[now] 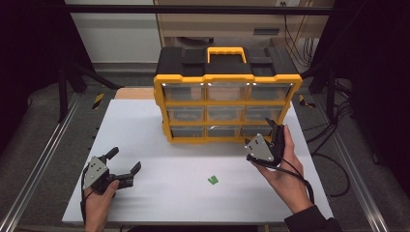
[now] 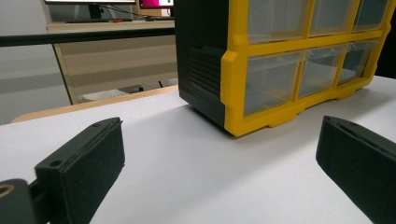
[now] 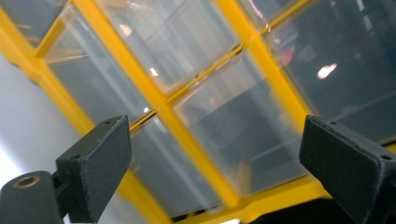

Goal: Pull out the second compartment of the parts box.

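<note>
Nearest, the left gripper (image 1: 126, 161) rests with jaws spread on bare white tabletop (image 1: 159, 159), near left, a green scrap (image 1: 212, 180) to its right. Farther right, the right gripper (image 1: 276, 126), jaws apart and empty, faces the yellow drawer cabinet's (image 1: 227, 104) bottom-right clear drawer (image 1: 254, 130) by the table's right edge.

In the right gripper view the drawer cabinet (image 3: 201, 116) is cut off on every side, leaving a tilted, slightly blurred patch of clear drawer fronts whose contents cannot be made out behind glare. In the left gripper view the same cabinet runs off the top and right edges, and the gripper's own jaws are cropped at the bottom. From the high view, the right gripper (image 1: 271, 137) overlaps the cabinet's lower right corner, hiding part of the bottom right drawer, and the small green scrap (image 1: 212, 180) on the table is too small to identify.
</note>
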